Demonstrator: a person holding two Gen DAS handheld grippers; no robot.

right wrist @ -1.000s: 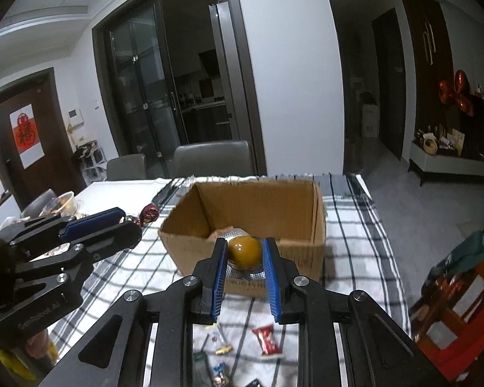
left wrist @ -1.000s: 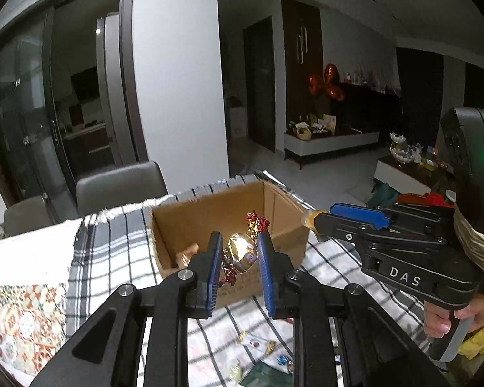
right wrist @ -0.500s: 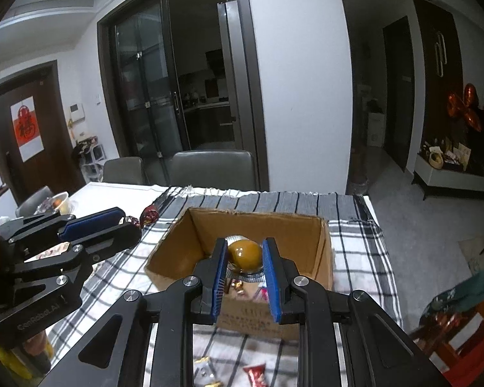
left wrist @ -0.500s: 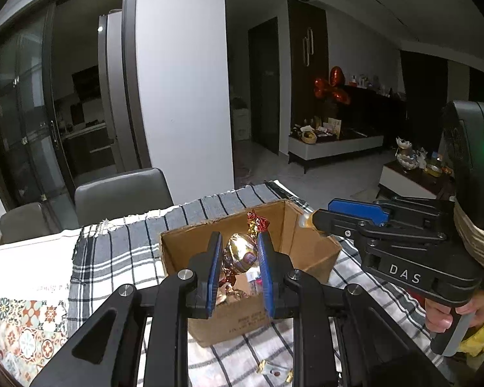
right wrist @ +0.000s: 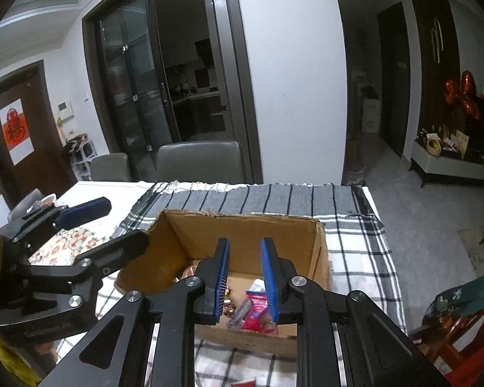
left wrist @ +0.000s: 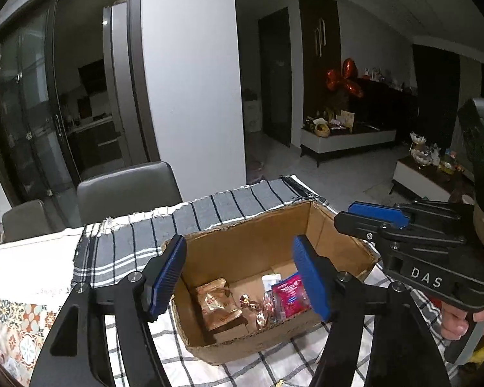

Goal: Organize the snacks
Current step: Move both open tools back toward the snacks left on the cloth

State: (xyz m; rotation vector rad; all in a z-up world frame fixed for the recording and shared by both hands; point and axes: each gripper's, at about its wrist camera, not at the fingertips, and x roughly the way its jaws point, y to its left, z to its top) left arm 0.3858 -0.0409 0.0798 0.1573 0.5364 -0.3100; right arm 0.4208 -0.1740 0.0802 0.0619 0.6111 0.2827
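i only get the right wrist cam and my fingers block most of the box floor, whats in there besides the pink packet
observer: a brown and gold packet lies on the floor of the box, to the left of the pink packet.
operator: ok and is the left gripper holding anything
observer: no, the left gripper has its fingers spread wide with nothing between them.
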